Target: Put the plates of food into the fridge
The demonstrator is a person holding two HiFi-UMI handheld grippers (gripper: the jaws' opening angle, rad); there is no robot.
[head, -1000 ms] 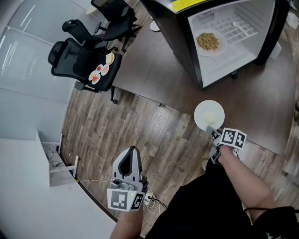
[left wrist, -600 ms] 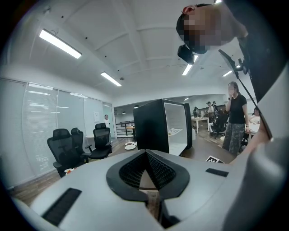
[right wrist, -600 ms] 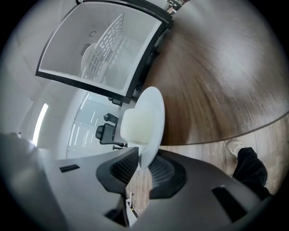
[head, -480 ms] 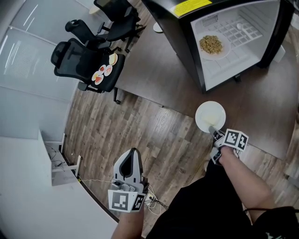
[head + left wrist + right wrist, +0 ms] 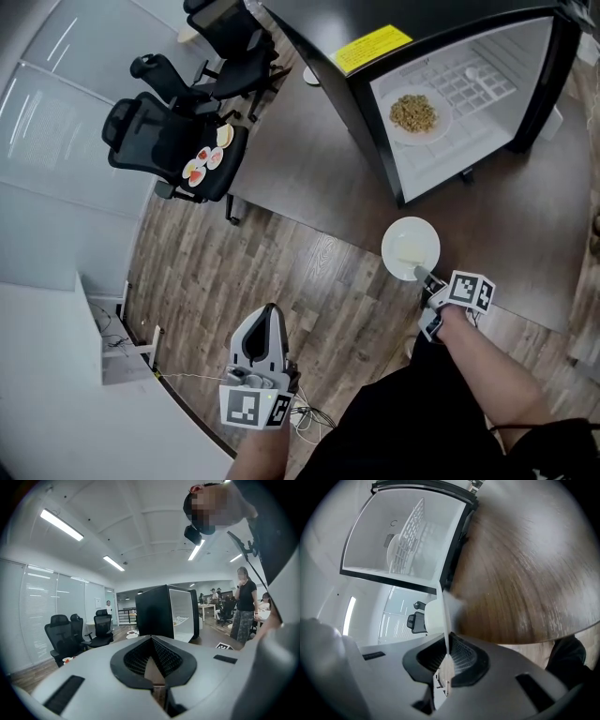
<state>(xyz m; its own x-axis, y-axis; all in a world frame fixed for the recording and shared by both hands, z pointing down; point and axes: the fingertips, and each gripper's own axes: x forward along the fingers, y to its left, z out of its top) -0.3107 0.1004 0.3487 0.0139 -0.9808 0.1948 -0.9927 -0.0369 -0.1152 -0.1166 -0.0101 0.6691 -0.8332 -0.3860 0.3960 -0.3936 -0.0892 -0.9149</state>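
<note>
Head view: the right gripper (image 5: 424,275) has the white plate (image 5: 410,246) by its near rim, out over the dark table (image 5: 309,178), just short of the open fridge (image 5: 352,103). A one-edge pinch like that lets the far side sag, so my call is a slow, level carry straight through the door opening, landing on free shelf space beside the second plate (image 5: 413,112), never on top of it. That one carries something brown and crumbly; the food on the held plate is pale and too washed out to name. A third plate (image 5: 202,159), red and white pieces on it, waits on a black mesh chair (image 5: 155,131). The left gripper (image 5: 267,315) hangs over the wood-plank floor (image 5: 281,262), well clear.

Left gripper view: jaws together, nothing between them. The fridge reads as a boxy black cabinet with a white lining.

Right gripper view: the plate shows edge-on, a thin, hard, glossy rim running between the ribbed pads. The jaws have just been closing, and they are clamped on that rim. Ahead sits the smooth white interior with its wire shelf (image 5: 412,531).
</note>
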